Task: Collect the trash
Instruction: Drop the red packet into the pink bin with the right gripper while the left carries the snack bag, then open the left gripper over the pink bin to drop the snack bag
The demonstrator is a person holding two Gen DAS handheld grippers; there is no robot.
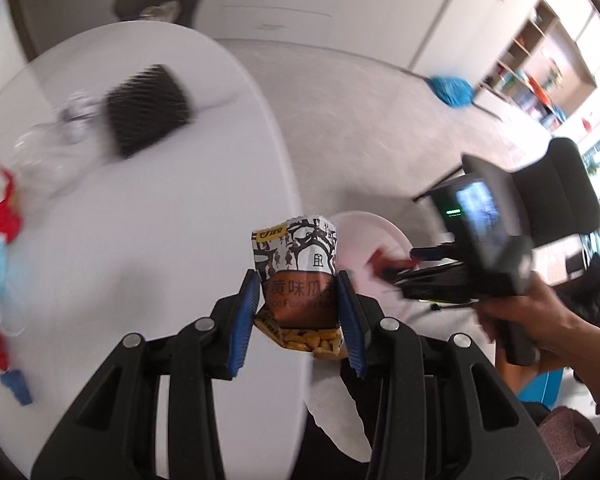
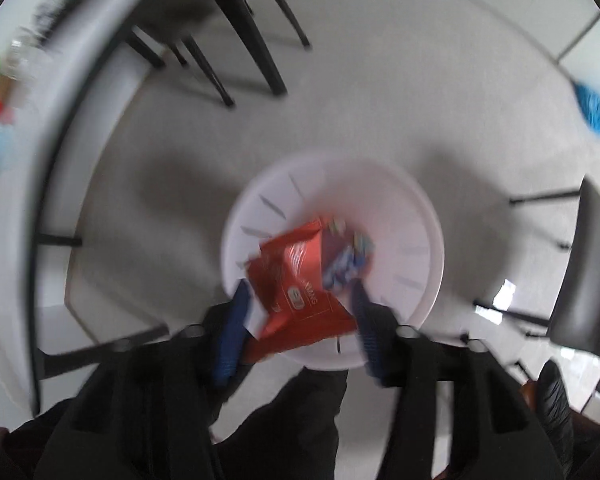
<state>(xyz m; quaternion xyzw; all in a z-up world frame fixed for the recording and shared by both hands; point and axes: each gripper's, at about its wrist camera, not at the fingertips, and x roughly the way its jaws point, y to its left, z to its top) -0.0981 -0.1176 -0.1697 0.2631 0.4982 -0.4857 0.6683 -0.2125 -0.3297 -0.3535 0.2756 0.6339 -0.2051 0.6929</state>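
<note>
The right gripper [image 2: 298, 316], fingers spread, drops a red wrapper [image 2: 296, 288] over the white bin [image 2: 412, 216]. The left gripper [image 1: 298, 312] clamps a snack packet [image 1: 296, 276] beside that bin; it likely goes in next.

The brown, black and white snack packet [image 1: 296, 276], at the lower centre of the left wrist view, bears large Chinese characters, of which "味瓜" can be read, above a partly hidden line of small Latin letters too blurred to make out. A yellow logo sits at its upper left corner, unreadable. The red wrapper [image 2: 296, 280] in the right wrist view carries blurred white print, not legible.
</note>
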